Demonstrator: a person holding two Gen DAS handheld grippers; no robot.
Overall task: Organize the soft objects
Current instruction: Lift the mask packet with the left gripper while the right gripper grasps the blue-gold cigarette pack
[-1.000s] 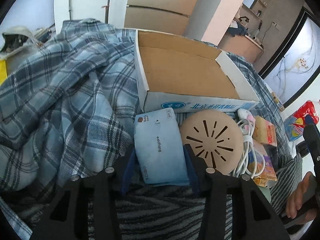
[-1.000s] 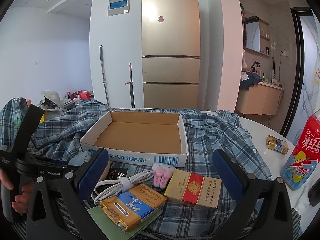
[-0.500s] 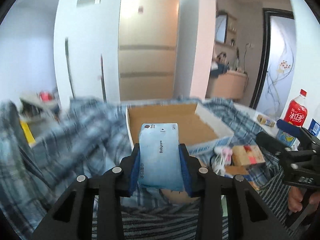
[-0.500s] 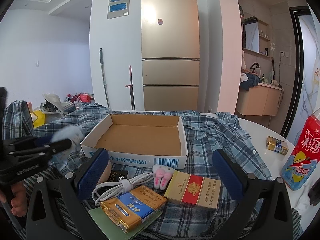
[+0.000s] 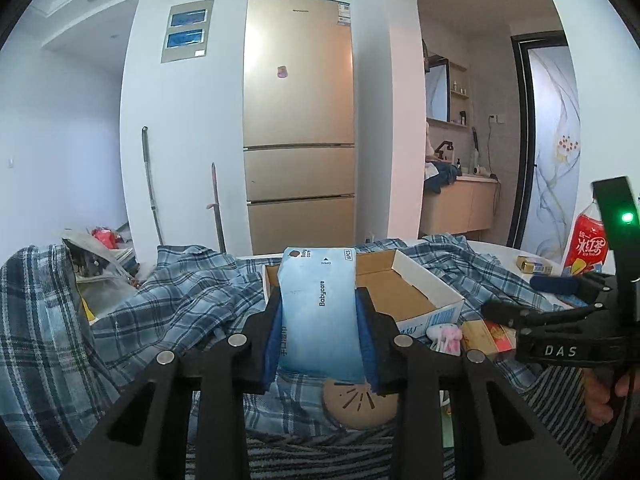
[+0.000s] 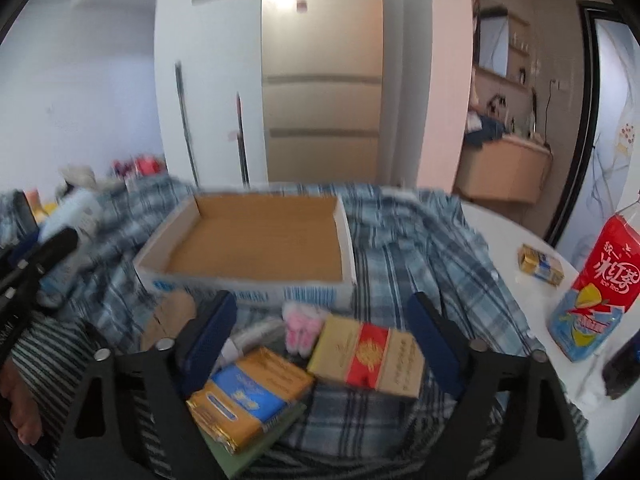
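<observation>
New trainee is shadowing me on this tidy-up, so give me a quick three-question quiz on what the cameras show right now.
1. True or false: the left gripper is shut on the pale blue wipes pack.
2. What lies inside the cardboard tray? A) a cable B) nothing visible C) a bottle
3. Fill in: the two packets between the right gripper fingers are the red-and-gold packet and the ____ packet.

Key
1. True; the pack is lifted off the plaid shirt.
2. B
3. Blue-and-gold. The right jaws have just been closing, but the pads do not yet press on either packet.
</observation>
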